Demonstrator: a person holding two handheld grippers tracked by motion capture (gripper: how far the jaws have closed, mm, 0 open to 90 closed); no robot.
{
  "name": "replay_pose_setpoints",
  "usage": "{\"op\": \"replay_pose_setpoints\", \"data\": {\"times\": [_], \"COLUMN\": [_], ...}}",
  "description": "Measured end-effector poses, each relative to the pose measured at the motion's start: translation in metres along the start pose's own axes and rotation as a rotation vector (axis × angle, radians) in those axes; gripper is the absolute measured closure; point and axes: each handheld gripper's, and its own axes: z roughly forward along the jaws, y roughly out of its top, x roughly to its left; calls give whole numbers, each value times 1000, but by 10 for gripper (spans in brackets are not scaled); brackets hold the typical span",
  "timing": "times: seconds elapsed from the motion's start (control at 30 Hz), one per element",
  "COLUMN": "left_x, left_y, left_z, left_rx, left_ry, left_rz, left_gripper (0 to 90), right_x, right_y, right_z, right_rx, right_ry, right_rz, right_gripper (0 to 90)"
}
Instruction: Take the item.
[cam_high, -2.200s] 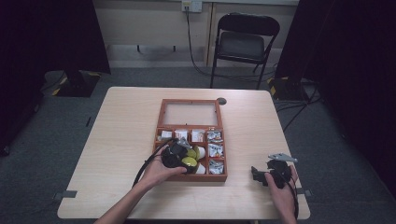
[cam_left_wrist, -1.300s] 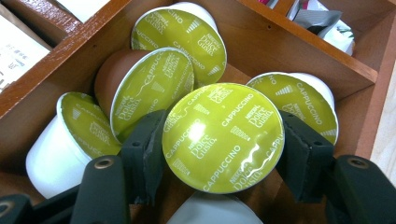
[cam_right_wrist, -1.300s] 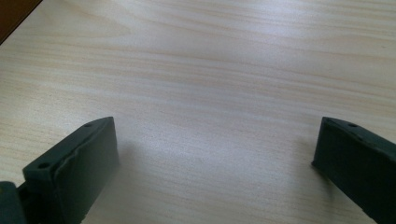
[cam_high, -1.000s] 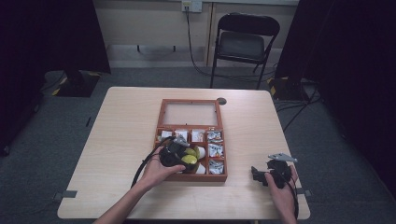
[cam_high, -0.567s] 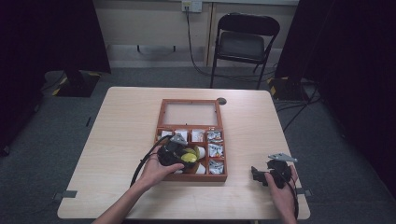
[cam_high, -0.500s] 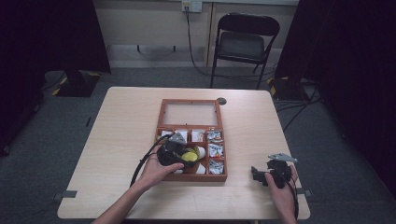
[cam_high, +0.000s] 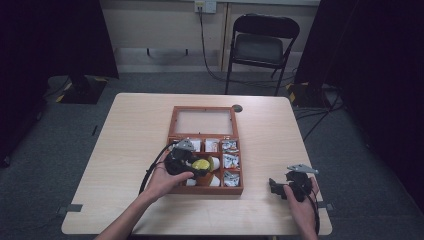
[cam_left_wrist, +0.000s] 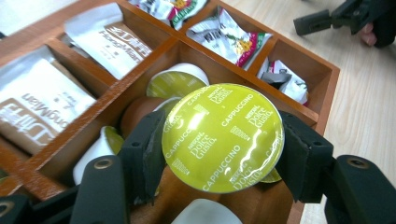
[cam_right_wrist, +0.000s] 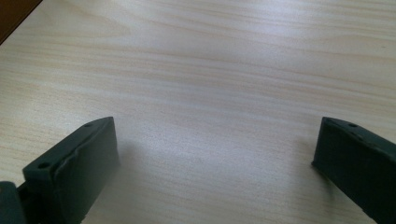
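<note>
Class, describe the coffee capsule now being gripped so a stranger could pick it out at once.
On the pale wooden table lies an open brown wooden compartment box. Over its near compartments, the left gripper clamps a round capsule with a shiny lime-green foil lid printed "Cappuccino", raised above the others.

Your left gripper (cam_left_wrist: 219, 140) is clamped tight, wrist angled down, while your right gripper (cam_right_wrist: 212, 154) rests low with jaws spread wide.

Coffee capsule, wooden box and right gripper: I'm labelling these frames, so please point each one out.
Coffee capsule (cam_left_wrist: 223, 137), left gripper view, middle of its green foil lid.
Wooden box (cam_high: 206, 190), high view, near front rim.
Right gripper (cam_right_wrist: 215, 158), right gripper view, midway between its open fingertips, over the table.
</note>
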Motion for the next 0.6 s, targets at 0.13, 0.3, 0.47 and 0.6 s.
{"op": "replay_pose_setpoints", "data": {"times": [0.13,0.3,0.47,0.6], "left_x": [1,2,3,3], "left_y": [2,4,5,6], "left_z": [-7,-13,-17,-22], "left_rx": [-24,-41,-56,-78], "left_ry": [0,7,15,10], "left_rz": [-6,1,0,-3], "left_gripper": [389,389,389,389], "right_x": [0,0,0,0], "right_y": [0,0,0,0], "right_z": [0,0,0,0], "right_rx": [0,0,0,0], "right_ry": [0,0,0,0], "right_rz": [0,0,0,0], "right_gripper": [0,0,0,0]}}
